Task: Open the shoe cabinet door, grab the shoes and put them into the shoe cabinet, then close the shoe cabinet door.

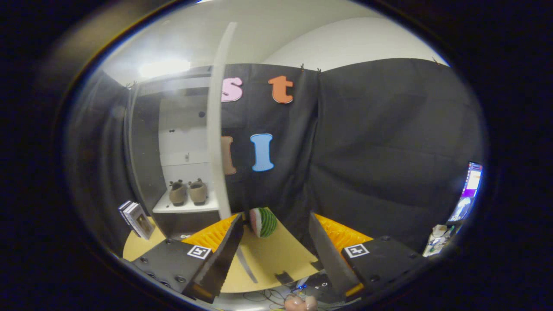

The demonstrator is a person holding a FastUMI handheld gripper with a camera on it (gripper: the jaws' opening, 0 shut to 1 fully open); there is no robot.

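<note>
Gaping claw empty, door edge-on, shoes shelved, blurry

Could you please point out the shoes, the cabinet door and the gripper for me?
Shoes point(188, 192): gripper view, where the pair meets, on the cabinet shelf.
Cabinet door point(214, 129): gripper view, its open edge, mid-height.
Gripper point(276, 233): gripper view, the gap between its open fingers, holding nothing.

A watermelon-slice toy sits on the tan round surface. Two books stand at the surface's left edge. A lit screen glows far right, with cables near.
</note>
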